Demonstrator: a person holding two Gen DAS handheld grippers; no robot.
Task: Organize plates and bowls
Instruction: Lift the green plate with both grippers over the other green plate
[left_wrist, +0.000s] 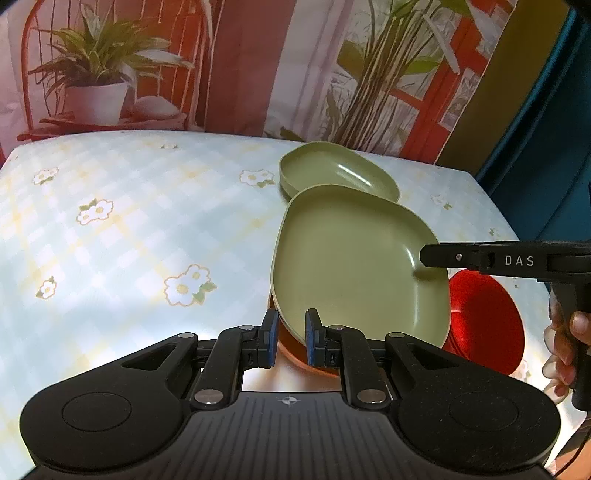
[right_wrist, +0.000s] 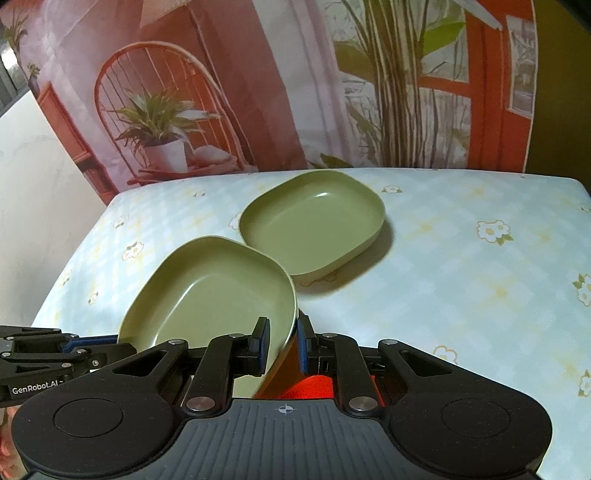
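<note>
Nearby, right gripper (right_wrist: 281, 345) pinches empty green plate (right_wrist: 210, 295) rim.

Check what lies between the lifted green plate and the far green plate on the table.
Nothing: in the right wrist view, only bare tablecloth separates the held green plate from the far green plate.

Both cameras ride low and close over the worktop (left_wrist: 110, 229), each looking forward along its own fingers toward the printed backdrop (right_wrist: 258, 92). The left view faces in from the near left edge, the right from further right. Both share the tilted green plate (left_wrist: 354, 258) and the far green plate (right_wrist: 314, 221).
</note>
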